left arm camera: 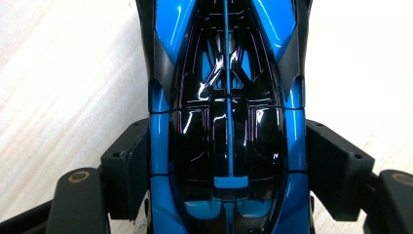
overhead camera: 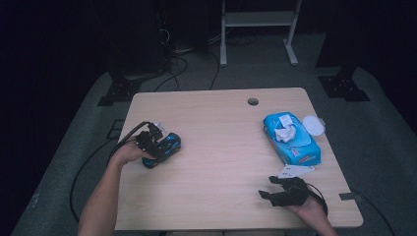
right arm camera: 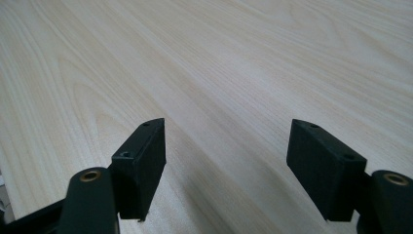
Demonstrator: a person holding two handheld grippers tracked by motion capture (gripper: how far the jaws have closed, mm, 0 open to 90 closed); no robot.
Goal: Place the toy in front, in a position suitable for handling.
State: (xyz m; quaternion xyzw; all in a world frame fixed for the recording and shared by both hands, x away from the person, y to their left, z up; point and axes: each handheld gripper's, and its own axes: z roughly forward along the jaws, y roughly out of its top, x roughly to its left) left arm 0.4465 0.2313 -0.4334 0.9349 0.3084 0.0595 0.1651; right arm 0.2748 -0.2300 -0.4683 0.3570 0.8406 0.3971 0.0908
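From the high view, the tabletop (overhead camera: 216,147) carries one blue and black toy car (overhead camera: 164,146), one blue pack of wet wipes (overhead camera: 292,139) with its round white lid (overhead camera: 313,125) flipped open, and one small white card (overhead camera: 295,171). There are two grippers, one in each hand. The car sits near the left edge of the tabletop, about halfway along it, its long axis running slantwise from the near-left toward the far-right. The left gripper (overhead camera: 153,143) is on the car from the left-edge side. The wipes lie near the right edge, with the card just nearer, and the right gripper (overhead camera: 275,189) rests by the near right corner, well apart from the car.

In the left gripper view, the one car (left arm camera: 226,122) runs straight up the picture, its long axis in line with the gripper (left arm camera: 227,168). The two jaws press against its blue flanks, gripping it across its width.

In the right gripper view, the right gripper (right arm camera: 226,163) has its two jaws standing wide apart over bare wood (right arm camera: 219,68), with nothing between them.
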